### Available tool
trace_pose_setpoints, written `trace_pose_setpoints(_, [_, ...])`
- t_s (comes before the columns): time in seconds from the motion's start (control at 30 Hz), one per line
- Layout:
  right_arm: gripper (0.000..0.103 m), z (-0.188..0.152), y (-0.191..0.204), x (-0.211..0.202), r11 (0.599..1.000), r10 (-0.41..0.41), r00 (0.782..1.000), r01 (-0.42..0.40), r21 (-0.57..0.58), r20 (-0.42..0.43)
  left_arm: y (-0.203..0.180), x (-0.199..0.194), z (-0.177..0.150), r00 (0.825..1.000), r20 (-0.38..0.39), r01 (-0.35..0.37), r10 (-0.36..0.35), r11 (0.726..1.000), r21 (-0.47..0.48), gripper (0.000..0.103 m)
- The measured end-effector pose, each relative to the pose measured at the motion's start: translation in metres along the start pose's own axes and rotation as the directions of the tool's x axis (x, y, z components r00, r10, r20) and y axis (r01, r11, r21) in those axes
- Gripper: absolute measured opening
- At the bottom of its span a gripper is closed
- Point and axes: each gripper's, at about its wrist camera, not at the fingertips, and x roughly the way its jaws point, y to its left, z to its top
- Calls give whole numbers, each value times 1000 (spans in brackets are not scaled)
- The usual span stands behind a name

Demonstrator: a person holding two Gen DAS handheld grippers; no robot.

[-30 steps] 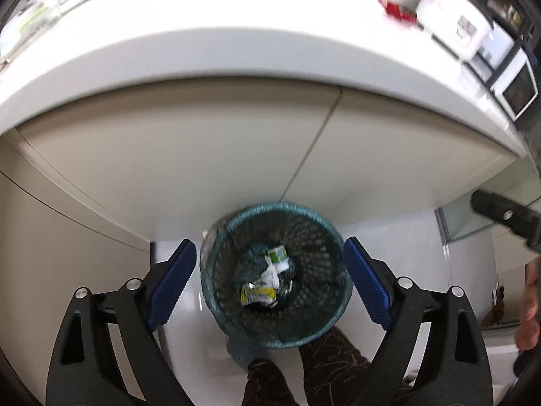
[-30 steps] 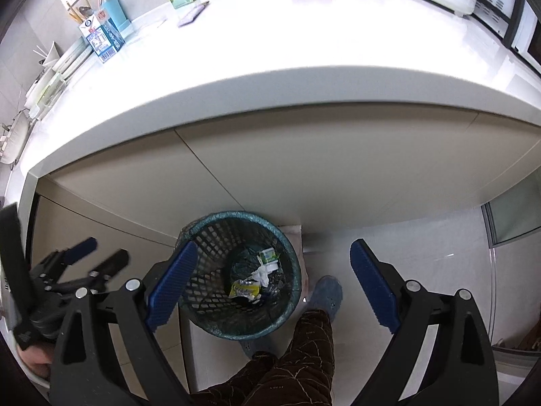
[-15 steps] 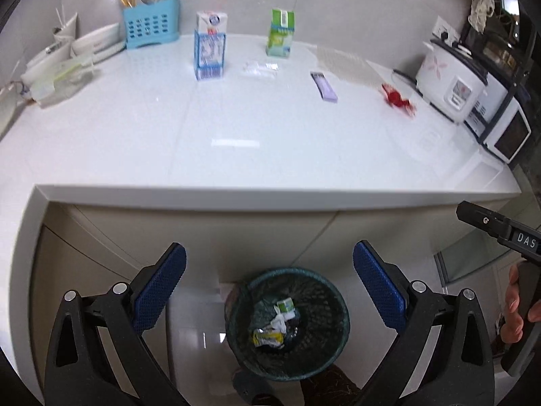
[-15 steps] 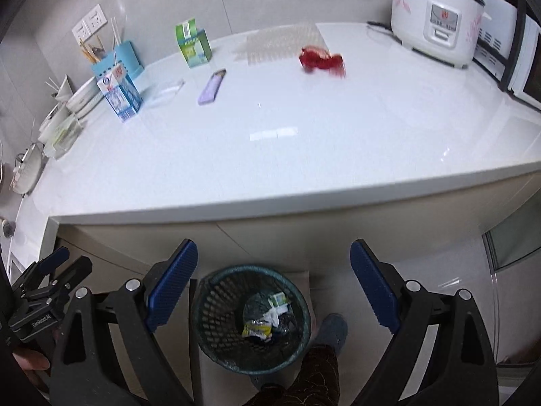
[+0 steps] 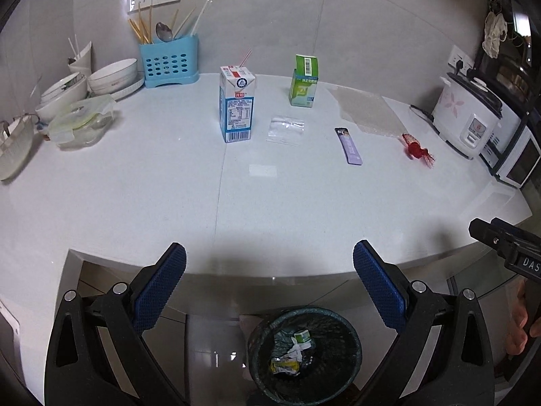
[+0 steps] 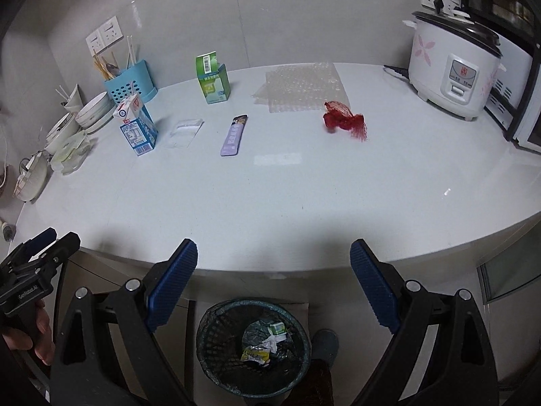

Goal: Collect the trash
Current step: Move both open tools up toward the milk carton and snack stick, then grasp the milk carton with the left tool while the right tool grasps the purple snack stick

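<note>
We stand at the white counter point(image 5: 169, 186) with both tools empty, between drops; the mesh waste bin point(image 6: 253, 348) on the floor below its edge already holds a few crumpled wrappers, and the next move, as we judge it, is to reach out over the counter for another piece. The left gripper point(image 5: 269, 279) has just been opening and now stands wide with nothing between its blue pads; the right gripper point(image 6: 274, 279) stands equally wide and bare. Along the back lie the bubble wrap sheet point(image 6: 302, 84), the blue milk carton point(image 5: 236, 106) with its straw, the green box point(image 5: 303, 81), the clear plastic bag point(image 5: 285, 129), the purple sachet point(image 6: 234, 134) and the red net scrap point(image 6: 345, 121); all well apart and open to approach. The rice cooker point(image 6: 453, 64), the stacked bowls point(image 5: 111, 76) and the blue cutlery holder point(image 5: 169, 62) crowd the ends and should be left alone.
</note>
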Motion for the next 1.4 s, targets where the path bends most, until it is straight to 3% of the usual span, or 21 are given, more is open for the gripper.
trace_pose_setpoints(0.73, [88, 138, 17, 112, 999, 46, 996, -46, 3, -76, 15, 97, 123, 993, -10, -116, 115, 990, -82, 97])
trace_pose_setpoints(1.07, [88, 158, 41, 179, 999, 29, 984, -33, -23, -176, 29, 149, 152, 991, -58, -130, 124, 984, -124, 97])
trace_pose_setpoints(1.4, [72, 167, 48, 220, 1000, 16, 967, -13, 14, -255, 40, 180, 164, 982, -92, -174, 163, 977, -124, 97])
